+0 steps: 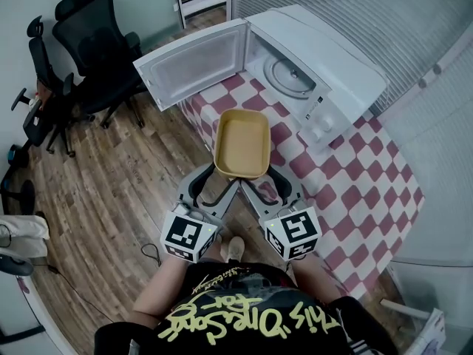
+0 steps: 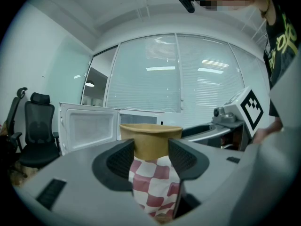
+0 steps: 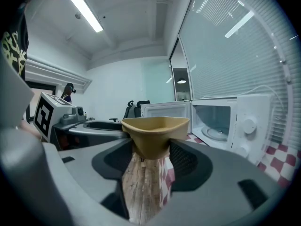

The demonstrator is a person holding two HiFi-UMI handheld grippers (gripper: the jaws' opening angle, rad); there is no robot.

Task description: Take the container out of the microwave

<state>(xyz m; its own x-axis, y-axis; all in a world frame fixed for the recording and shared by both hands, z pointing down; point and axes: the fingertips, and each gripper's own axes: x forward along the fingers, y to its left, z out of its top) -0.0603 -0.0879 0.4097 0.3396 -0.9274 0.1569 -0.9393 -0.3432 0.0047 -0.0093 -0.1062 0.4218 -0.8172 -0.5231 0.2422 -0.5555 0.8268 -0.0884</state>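
Observation:
A tan, empty rectangular container (image 1: 242, 143) hangs in the air over the near edge of the checked table (image 1: 355, 176), outside the white microwave (image 1: 325, 69). My left gripper (image 1: 214, 176) is shut on its near left corner, and my right gripper (image 1: 268, 177) is shut on its near right corner. In the left gripper view the container (image 2: 150, 140) sits between the two dark pads of my left gripper (image 2: 151, 158). The right gripper view shows the same container (image 3: 155, 135) pinched by my right gripper (image 3: 151, 157). The microwave door (image 1: 194, 61) stands wide open to the left, and the glass turntable (image 1: 284, 72) inside is bare.
Black office chairs (image 1: 96, 43) stand on the wooden floor at the left. The red-and-white cloth covers the table to the right of the person's body. Window blinds (image 1: 355, 6) run behind the microwave.

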